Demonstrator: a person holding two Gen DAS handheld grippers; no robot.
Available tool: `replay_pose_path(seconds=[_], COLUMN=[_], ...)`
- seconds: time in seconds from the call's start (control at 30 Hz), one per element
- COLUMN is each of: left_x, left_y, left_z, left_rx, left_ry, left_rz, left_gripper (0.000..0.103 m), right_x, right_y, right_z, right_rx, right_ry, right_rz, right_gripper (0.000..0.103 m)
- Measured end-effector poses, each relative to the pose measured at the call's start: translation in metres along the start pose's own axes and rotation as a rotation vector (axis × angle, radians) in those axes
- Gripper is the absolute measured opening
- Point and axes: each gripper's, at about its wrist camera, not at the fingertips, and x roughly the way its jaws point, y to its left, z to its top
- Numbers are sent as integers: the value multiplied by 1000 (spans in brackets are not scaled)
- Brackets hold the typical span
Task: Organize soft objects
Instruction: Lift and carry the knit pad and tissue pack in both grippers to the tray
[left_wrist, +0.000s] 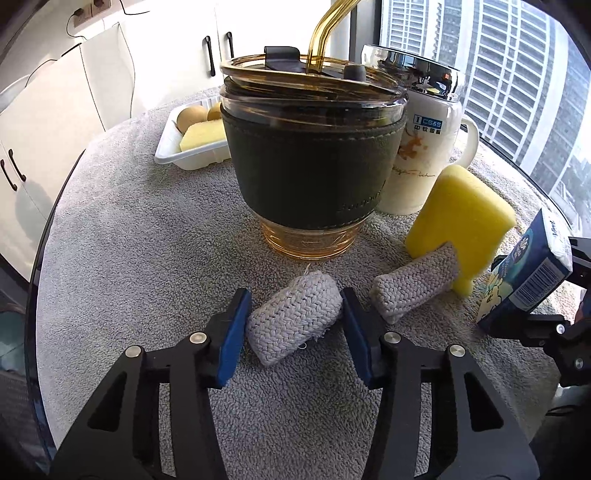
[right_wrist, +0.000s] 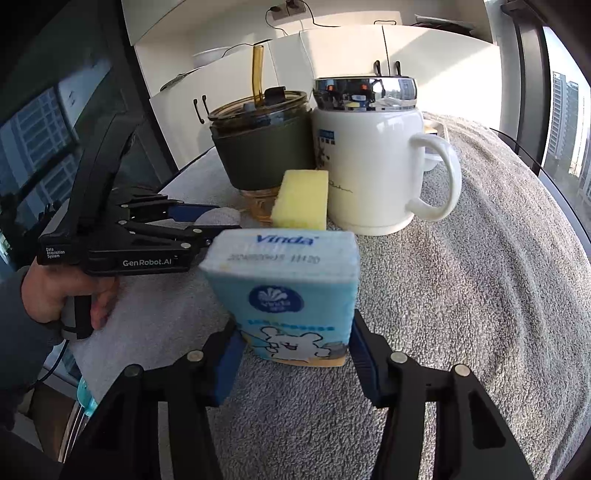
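Note:
A grey woven pouch (left_wrist: 295, 317) lies on the grey towel (left_wrist: 147, 240) in front of the tumbler. My left gripper (left_wrist: 293, 325) is shut on it, with a blue pad against each side. From the right wrist view, this gripper (right_wrist: 212, 221) reaches in from the left. A second grey pouch (left_wrist: 415, 282) leans on a yellow sponge (left_wrist: 461, 218) just to the right. My right gripper (right_wrist: 295, 350) is shut on a blue Vinda tissue pack (right_wrist: 291, 288) and holds it upright above the towel. The pack (left_wrist: 524, 273) also shows at the right edge of the left wrist view.
A dark-sleeved amber tumbler (left_wrist: 310, 158) with a straw and a white lidded mug (left_wrist: 424, 147) stand close behind the pouches. A white tray (left_wrist: 166, 147) at the back left holds a yellow sponge and round items. The towel covers a round table. A person's hand (right_wrist: 55, 291) holds the left gripper.

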Motion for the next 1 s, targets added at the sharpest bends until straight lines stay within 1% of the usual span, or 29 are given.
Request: replay_pose_path(seconds=[0.13,0.17,0.33,0.37,0.47,0.57,0.77,1.0], left_x=[-18,-24,-33,-40,-49,-56,-62,-63], left_y=[-3,-9,-14,-19,-21,-32,-51,-55], left_z=[-7,-13,-28,-31,-37,-40,-44,-45], left_rx=[-30,-39,-67,-71,-98,-104,-101,-105], left_ry=[-32,-36,-31,-34,-43,-43,-52,-56], left_rz=[8,11,10,12,4,0,-18,-22], left_gripper=[47,47,47,47,47,47,47,47], right_x=[-5,-6,-10,-11,-15,-20,-26,-37], right_y=[1,1,0,0,0,-1,-3,-9], right_z=[0,0,-1,-1,-3,-5,-10,-13], right_rx=[1,1,8,8,8,10,17,21], right_ry=[-8,-9,-11,-12,-15,-17,-9,-10], right_rz=[-4,-5,-11,-15,-24,-32,-51,-73], right_gripper=[56,56,56,56,56,56,56,56])
